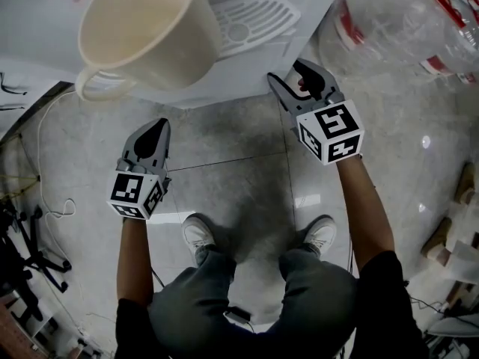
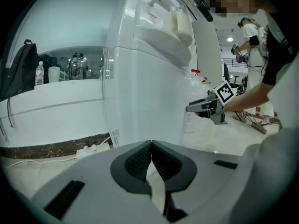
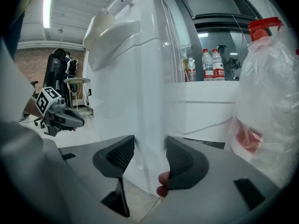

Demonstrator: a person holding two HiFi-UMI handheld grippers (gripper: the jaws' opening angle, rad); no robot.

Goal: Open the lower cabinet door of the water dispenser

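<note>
The white water dispenser (image 1: 254, 69) stands in front of me, with a cream cup (image 1: 146, 28) on its drip tray. In the right gripper view its lower cabinet door (image 3: 140, 120) shows a vertical edge that runs down between the jaws. My right gripper (image 3: 149, 155) straddles that edge, one pad close on each side, and I see no firm squeeze. From above, the right gripper (image 1: 287, 73) sits at the dispenser's front right corner. My left gripper (image 2: 150, 148) is shut and empty, held back from the door (image 2: 145, 101) at the left gripper (image 1: 159, 126) spot over the floor.
A large clear water jug (image 3: 266, 101) with a red cap stands right of the dispenser. A white power strip (image 2: 93, 149) and cable lie by the wall at left. My feet (image 1: 198, 234) are on the tiled floor. Another person (image 2: 252, 36) stands far behind.
</note>
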